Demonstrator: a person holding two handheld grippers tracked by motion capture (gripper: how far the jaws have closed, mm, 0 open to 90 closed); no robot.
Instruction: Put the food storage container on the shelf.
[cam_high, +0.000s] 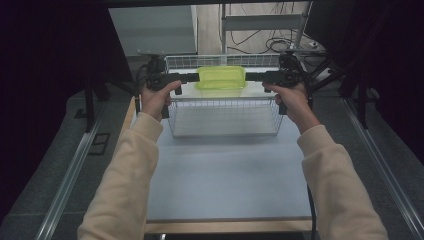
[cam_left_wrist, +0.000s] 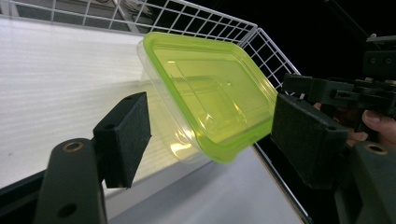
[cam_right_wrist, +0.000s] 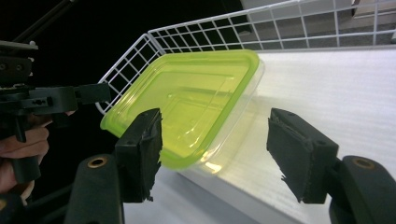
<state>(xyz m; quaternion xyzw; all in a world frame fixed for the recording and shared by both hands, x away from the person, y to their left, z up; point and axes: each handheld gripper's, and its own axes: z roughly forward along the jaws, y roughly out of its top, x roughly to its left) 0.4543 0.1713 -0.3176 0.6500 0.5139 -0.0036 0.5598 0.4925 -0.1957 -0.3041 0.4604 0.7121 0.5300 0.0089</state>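
Sitting tilted in the wire basket on the surface, the green-lidded box has the left gripper and right gripper at either end, jaws open, not gripping it.

One clear rectangular plastic container with a yellow-green lid, one white wire basket, two black two-jaw claws: left claw, right claw.
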